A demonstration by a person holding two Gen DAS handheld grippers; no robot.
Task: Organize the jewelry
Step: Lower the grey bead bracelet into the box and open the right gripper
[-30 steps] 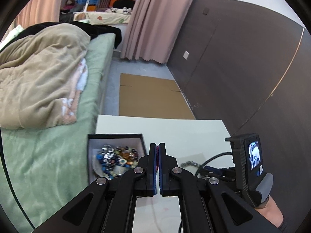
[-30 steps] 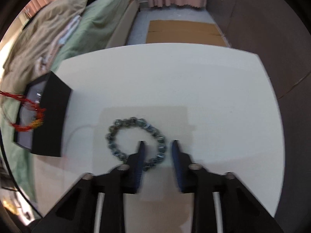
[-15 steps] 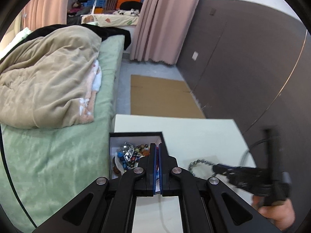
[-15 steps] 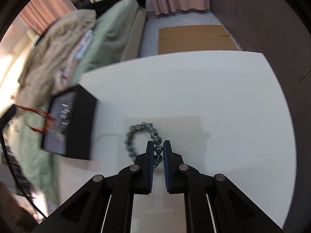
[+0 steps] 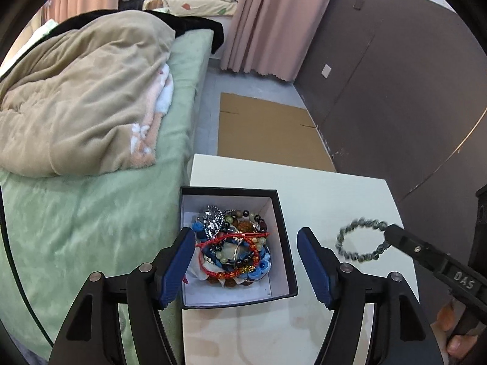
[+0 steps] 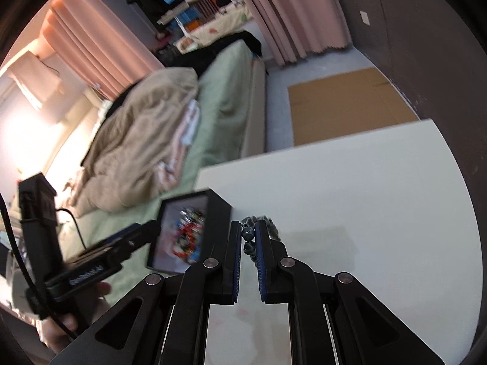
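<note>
A black box (image 5: 283,237) with a white inside stands at the left edge of the white table (image 5: 322,194) and holds a pile of several bead bracelets. A red cord bracelet (image 5: 231,238) lies loose on top of the pile. My left gripper (image 5: 246,237) hangs over the box with its jaws opening and nothing pressed between the pads. My right gripper (image 6: 248,229) is shut on a grey-green bead bracelet (image 6: 248,234). That bracelet (image 5: 359,240) dangles from its tip (image 5: 389,238) above the table, to the right of the box (image 6: 219,213).
A bed with a green sheet (image 5: 76,228) and a beige blanket (image 5: 79,106) runs along the table's left side. Flat cardboard (image 5: 264,130) lies on the floor beyond the table. A dark wall (image 5: 395,91) stands to the right. A hand (image 6: 73,325) holds the left gripper's handle.
The left gripper opened over the box and the red cord bracelet dropped onto the pile. The right gripper shut on the bead bracelet and lifted it off the table.
</note>
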